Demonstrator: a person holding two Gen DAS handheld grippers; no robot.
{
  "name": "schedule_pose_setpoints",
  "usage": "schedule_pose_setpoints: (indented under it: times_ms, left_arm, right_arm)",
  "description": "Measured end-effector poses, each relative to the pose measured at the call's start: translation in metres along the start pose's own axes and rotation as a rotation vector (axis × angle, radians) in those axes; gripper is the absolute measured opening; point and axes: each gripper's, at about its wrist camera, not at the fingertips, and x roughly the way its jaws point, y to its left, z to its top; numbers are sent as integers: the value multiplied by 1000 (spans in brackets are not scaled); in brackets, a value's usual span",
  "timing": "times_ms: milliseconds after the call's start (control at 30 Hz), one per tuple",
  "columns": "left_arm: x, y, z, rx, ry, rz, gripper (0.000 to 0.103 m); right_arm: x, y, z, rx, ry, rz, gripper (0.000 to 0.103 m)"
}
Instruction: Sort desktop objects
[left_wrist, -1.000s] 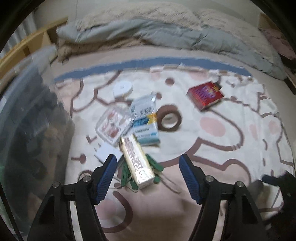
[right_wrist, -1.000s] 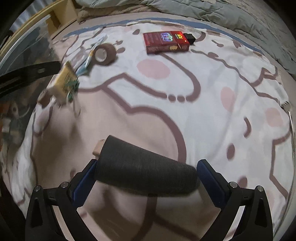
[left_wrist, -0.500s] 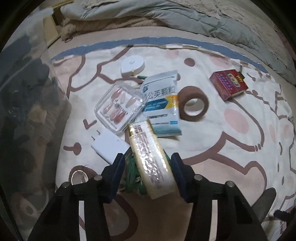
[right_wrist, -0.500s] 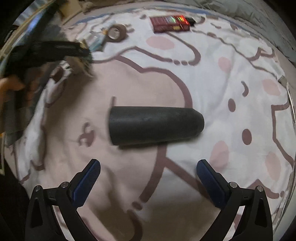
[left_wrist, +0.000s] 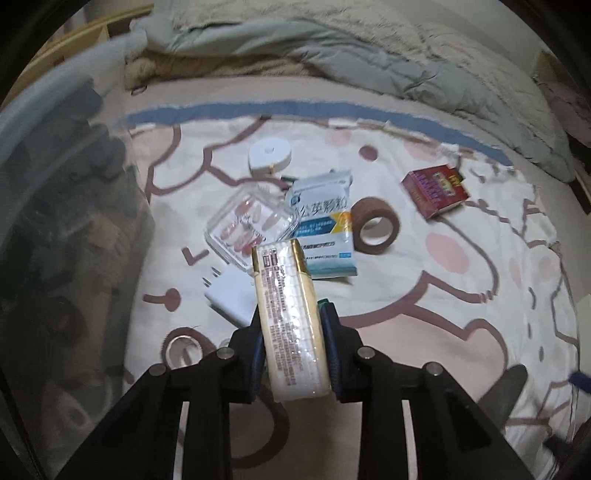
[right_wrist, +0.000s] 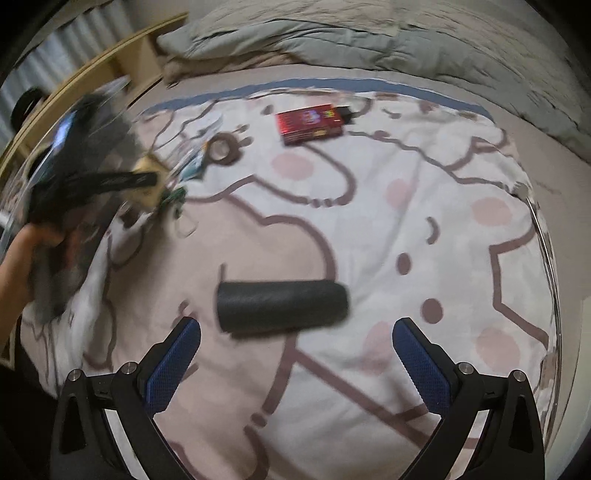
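Observation:
A cream and gold box (left_wrist: 284, 280) stands between the blue pads of my left gripper (left_wrist: 291, 314). Its jaws are closing, and the pads press on both long sides of the box. Green clips (left_wrist: 322, 303) peek out beside the right pad. In the right wrist view a dark grey cone-shaped roll (right_wrist: 282, 308) lies on its side on the patterned sheet (right_wrist: 406, 229). My right gripper (right_wrist: 295, 326) hangs open above it, pads well clear of both ends. The left gripper (right_wrist: 147, 181) shows there blurred at the left, with a person's hand (right_wrist: 22, 251) behind it.
A sachet (left_wrist: 325, 221), clear nail case (left_wrist: 251, 225), white charger (left_wrist: 231, 291), brown tape roll (left_wrist: 375, 225), round white tape measure (left_wrist: 269, 155) and red box (left_wrist: 436, 192) lie on the sheet. A clear bin (left_wrist: 55, 221) stands at the left. A quilt (left_wrist: 332, 48) lies behind.
My left gripper moved over the cream box and its jaws came together on it. My right gripper rose away from the dark roll, which now lies free on the sheet.

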Motion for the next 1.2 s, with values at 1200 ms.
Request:
schedule_pose_setpoints:
  times_ms: [1200]
  left_arm:
    - [-51,-51,-125,425,91,-305,56]
  right_arm:
    - [50,-32,12,419,149,47,102]
